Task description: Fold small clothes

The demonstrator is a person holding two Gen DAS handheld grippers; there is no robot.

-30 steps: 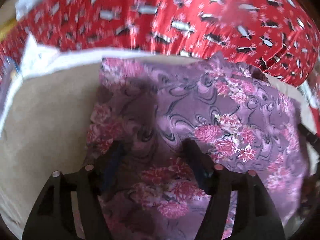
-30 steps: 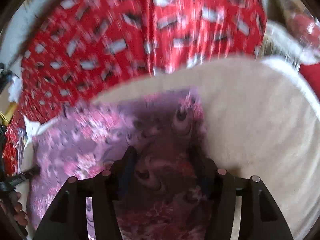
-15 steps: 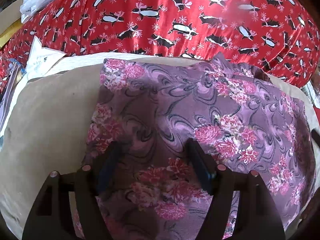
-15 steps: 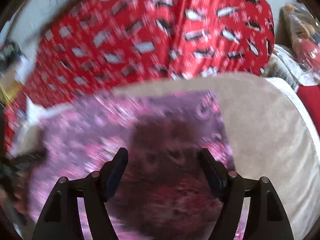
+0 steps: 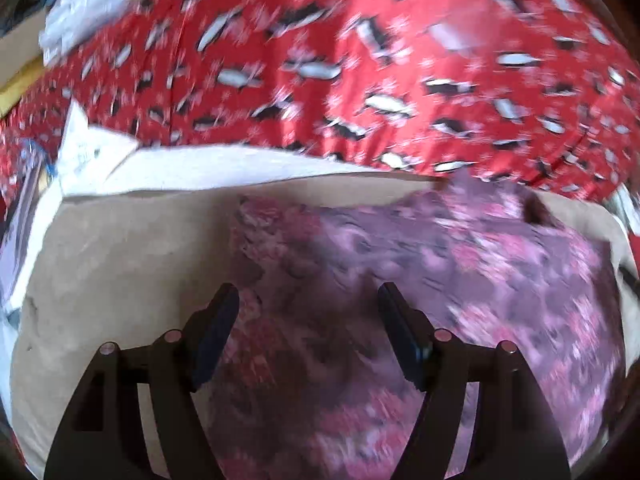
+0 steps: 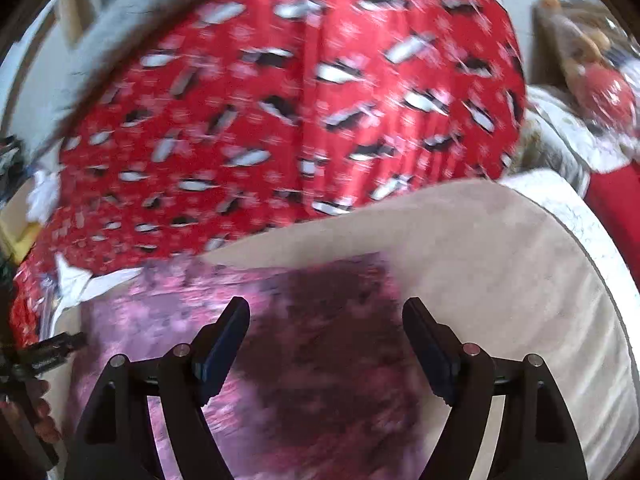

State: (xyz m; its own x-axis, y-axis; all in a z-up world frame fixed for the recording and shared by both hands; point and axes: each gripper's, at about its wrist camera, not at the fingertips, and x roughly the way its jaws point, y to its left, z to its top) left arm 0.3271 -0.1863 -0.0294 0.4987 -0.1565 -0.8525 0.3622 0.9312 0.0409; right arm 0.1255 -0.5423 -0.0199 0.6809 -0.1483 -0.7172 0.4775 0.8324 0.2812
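- Left wrist view: the left gripper [image 5: 308, 300] has its fingers [image 5: 214, 328] spread wide apart, with nothing clamped between them; the pads press on no cloth.
- Under and ahead of these fingers lies the purple floral garment [image 5: 420, 280], spread flat on a beige cushion [image 5: 120, 264]. Whether the fingertips touch the cloth cannot be told; the picture is blurred.
- The garment's near left corner sits just beside the left finger; the cloth runs from there toward the right edge of the view.
- Right wrist view: the right gripper [image 6: 324, 316] also has its fingers [image 6: 428, 344] wide apart, and its jaws have just been opening; the garment [image 6: 320, 340] lies below the gap, not gripped.
- The garment's right edge lies between the two fingers and the bare beige cushion [image 6: 500, 280] on the right.
- At the left edge of the right wrist view, the other gripper's dark tip [image 6: 56, 346] and part of a hand [image 6: 40, 404] show beside the cloth.
- Beyond the cushion, a white paper sheet [image 5: 92, 148] lies at its far left corner; faint print is on it but cannot be read.
- Farthest back, a red penguin-print fabric [image 5: 340, 60] fills the upper part of both views.
- No brand, label or other writing is legible.
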